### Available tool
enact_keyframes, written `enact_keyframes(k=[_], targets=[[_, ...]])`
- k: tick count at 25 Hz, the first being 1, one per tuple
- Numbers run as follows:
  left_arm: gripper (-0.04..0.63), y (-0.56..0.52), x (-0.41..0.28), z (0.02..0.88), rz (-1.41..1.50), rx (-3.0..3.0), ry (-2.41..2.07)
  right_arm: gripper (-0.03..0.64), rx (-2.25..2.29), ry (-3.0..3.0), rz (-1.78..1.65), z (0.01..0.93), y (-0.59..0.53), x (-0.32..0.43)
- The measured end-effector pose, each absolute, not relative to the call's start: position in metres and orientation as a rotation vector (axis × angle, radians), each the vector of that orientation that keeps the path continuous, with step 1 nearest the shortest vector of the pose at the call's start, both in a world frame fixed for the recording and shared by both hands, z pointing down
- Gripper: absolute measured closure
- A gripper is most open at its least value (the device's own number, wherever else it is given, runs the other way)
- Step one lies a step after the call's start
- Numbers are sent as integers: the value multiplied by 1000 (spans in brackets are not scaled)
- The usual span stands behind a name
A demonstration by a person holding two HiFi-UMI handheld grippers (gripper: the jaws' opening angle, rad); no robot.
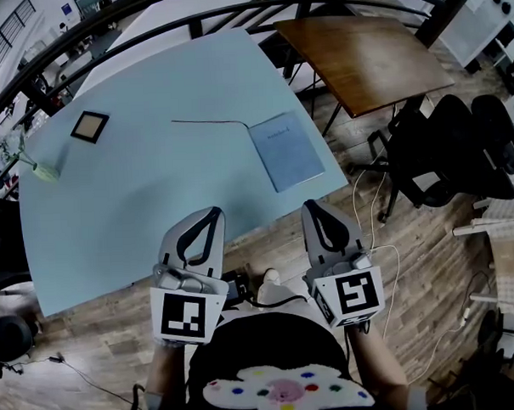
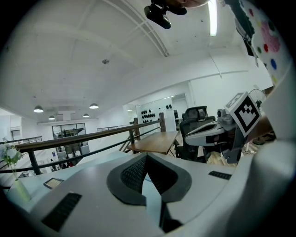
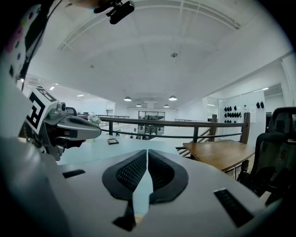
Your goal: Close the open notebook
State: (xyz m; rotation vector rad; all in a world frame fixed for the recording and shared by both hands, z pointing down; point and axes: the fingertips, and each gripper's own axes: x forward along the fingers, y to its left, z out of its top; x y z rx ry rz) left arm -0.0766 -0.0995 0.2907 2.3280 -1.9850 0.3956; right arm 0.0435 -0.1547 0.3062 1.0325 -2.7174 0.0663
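Note:
A pale blue notebook (image 1: 286, 150) lies flat and closed near the right front corner of the light blue table (image 1: 154, 187). Both grippers hang off the table's front edge, close to the person's body. My left gripper (image 1: 215, 212) has its tips together with nothing between them; from its own camera the left gripper (image 2: 146, 156) shows its jaws meeting at the tip. My right gripper (image 1: 309, 206) is shut and empty too, and in its own view the right gripper (image 3: 147, 152) has its pads touching. The notebook lies well beyond both.
A thin dark cable (image 1: 209, 122) runs across the table to the notebook's far corner. A small framed square (image 1: 89, 126) and a vase with flowers (image 1: 34, 164) sit at the left. A brown wooden table (image 1: 365, 55) and black office chairs (image 1: 446, 149) stand at the right.

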Motion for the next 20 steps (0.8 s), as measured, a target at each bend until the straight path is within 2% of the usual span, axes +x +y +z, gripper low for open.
enact_keyframes(k=[20], targets=[[578, -97, -79, 290, 400, 2310, -2011, 577, 1025, -2705, 78, 310, -150, 45]])
